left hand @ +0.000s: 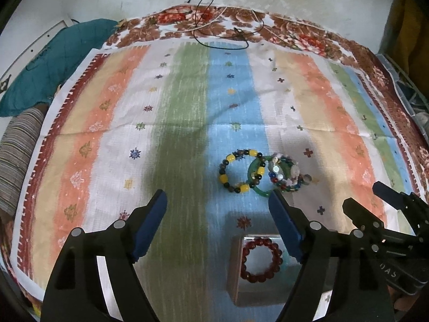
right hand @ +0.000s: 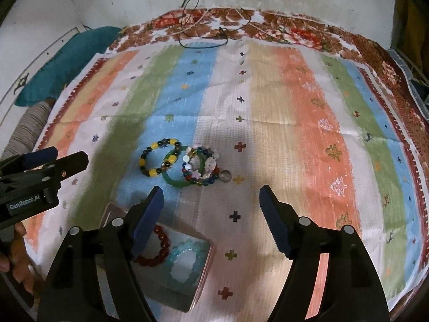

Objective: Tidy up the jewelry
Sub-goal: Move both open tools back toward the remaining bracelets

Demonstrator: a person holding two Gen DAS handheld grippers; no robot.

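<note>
A yellow-and-dark bead bracelet [left hand: 231, 158] [right hand: 154, 145], a green bangle [left hand: 261, 191] [right hand: 171, 182] and mixed-colour bead bracelets [left hand: 278, 173] [right hand: 211, 165] lie overlapping in a cluster on the striped cloth. A small ring [right hand: 225, 175] sits at their right. Nearer to me, an open tin [left hand: 236, 268] [right hand: 203, 276] holds a red bead bracelet [left hand: 261, 241] [right hand: 163, 237] and a light-blue one [right hand: 174, 255]. My left gripper [left hand: 218, 197] [right hand: 67, 155] is open and empty, hanging over the cloth just short of the cluster. My right gripper [right hand: 211, 190] [left hand: 363, 194] is open and empty too, over the tin's right side.
The striped cloth [left hand: 187, 107] covers a floral bedspread [left hand: 308, 37]. Thin cords [left hand: 228, 32] trail at its far edge below a pale wall. A teal cushion [left hand: 53, 59] and striped fabric [left hand: 16, 161] lie at the left. A person's hand [right hand: 16, 255] holds the left gripper.
</note>
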